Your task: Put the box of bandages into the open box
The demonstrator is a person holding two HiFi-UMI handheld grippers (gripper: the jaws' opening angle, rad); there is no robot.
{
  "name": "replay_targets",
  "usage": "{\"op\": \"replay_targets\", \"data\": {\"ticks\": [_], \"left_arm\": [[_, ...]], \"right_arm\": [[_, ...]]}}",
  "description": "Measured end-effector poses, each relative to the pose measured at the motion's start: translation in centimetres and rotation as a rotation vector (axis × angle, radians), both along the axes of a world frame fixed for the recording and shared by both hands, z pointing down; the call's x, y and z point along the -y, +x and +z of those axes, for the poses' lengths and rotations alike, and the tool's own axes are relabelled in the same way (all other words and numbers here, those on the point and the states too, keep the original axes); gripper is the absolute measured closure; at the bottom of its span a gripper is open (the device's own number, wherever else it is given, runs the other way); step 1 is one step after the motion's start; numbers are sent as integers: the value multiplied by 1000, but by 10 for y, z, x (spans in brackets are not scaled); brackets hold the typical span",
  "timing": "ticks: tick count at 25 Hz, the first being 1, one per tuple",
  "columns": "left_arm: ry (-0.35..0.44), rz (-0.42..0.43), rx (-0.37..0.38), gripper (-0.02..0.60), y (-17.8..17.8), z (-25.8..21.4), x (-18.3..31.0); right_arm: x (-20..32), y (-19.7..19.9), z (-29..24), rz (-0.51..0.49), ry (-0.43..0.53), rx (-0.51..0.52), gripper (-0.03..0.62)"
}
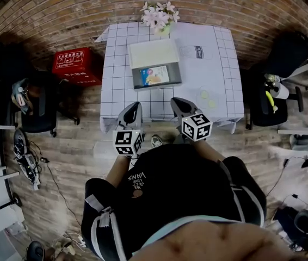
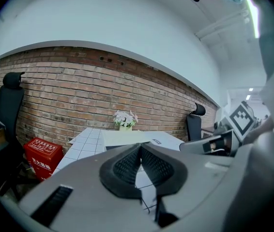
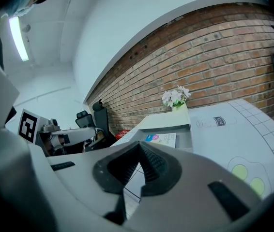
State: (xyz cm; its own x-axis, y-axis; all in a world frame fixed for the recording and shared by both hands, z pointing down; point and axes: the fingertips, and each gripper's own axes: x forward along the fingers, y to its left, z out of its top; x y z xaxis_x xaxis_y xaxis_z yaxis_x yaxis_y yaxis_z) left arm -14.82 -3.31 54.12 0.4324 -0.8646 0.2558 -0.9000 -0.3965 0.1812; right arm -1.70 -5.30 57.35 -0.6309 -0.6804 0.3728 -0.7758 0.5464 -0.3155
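Brick wall (image 1: pixel 61 15) and wooden floor (image 1: pixel 72 145) are being seen around a table (image 1: pixel 208 80), which is being covered by a white cloth with a grid of squares. The box of bandages (image 1: pixel 157 75) is lying flat inside the open box (image 1: pixel 136 80), with its blue and bright picture being shown face up. This open box is sitting near the middle of the table, and its pale lid (image 1: pixel 153 53) is being left tipped back toward the wall. Just behind the lid, at the far edge of the table, a bunch of pale flowers (image 1: pixel 158 15) is being kept. Two round green spots (image 1: pixel 207 98) are being shown on the cloth to the right of the open box. Nearer to the person, the left gripper (image 1: pixel 134 106) and the right gripper (image 1: pixel 177 102) are being held side by side over the near edge of the table, well apart from the box of bandages. The jaws of each gripper are being pressed tight together, and nothing is being held between them. A red box (image 1: pixel 77 64) is sitting on the floor to the left of the table, near the wall. A black chair (image 1: pixel 39 113) is standing further left, and another black chair (image 1: pixel 284 53) is standing on the right side.
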Motion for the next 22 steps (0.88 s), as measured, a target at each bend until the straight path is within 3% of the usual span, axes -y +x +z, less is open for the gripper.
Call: {"op": "replay_targets", "data": {"ticks": [7, 22], "left_arm": [[11, -52, 14, 571, -3, 2, -4], [19, -156, 3, 571, 29, -6, -17]], "right_arm": [[-3, 7, -7, -45, 17, -9, 589], [-10, 31, -20, -163, 46, -25, 591]]}}
